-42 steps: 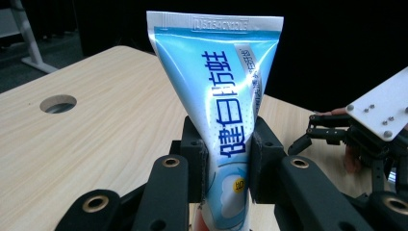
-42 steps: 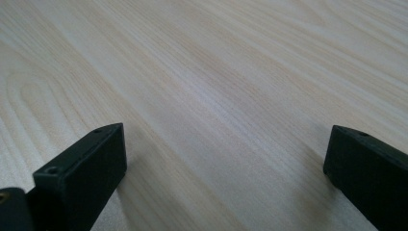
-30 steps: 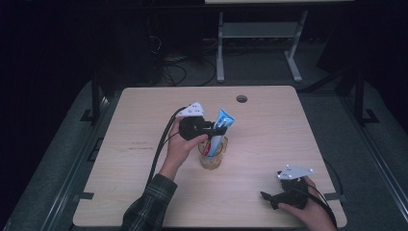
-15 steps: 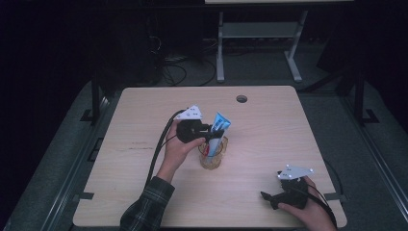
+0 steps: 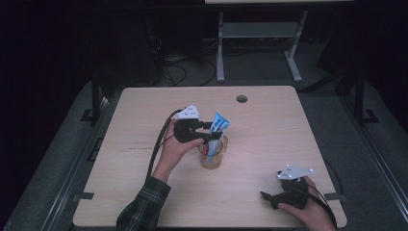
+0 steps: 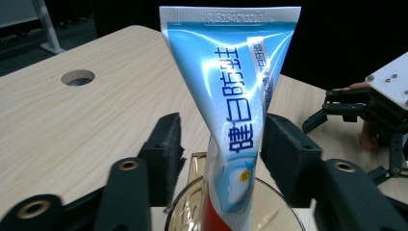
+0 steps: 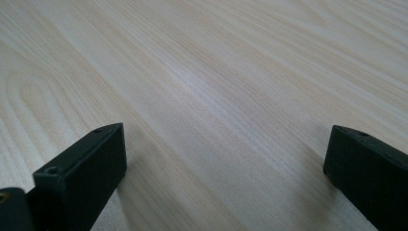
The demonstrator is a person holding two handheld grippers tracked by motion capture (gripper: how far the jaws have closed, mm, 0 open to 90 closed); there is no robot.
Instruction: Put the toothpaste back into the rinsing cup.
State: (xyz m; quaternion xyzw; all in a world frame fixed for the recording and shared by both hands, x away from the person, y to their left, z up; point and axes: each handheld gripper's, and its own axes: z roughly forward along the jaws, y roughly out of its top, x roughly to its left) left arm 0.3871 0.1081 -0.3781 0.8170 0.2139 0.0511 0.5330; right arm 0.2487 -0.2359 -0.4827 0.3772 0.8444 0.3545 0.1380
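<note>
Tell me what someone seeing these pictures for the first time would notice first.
The eye goes to the bright blue toothpaste tube standing tilted in a clear glass cup near the middle of the wooden table. The left hand-held gripper sits around the tube; its jaws have just been opening and now stand apart from it on the left side. The right hand-held gripper rests open near the table's front right corner.

Your left gripper (image 5: 211, 131) is hovering at the blue toothpaste tube (image 5: 219, 126) standing in the glass cup (image 5: 212, 155), its jaws having just been opening around it. Your right gripper (image 5: 269, 198) is resting near the table (image 5: 144, 187) edge.
</note>
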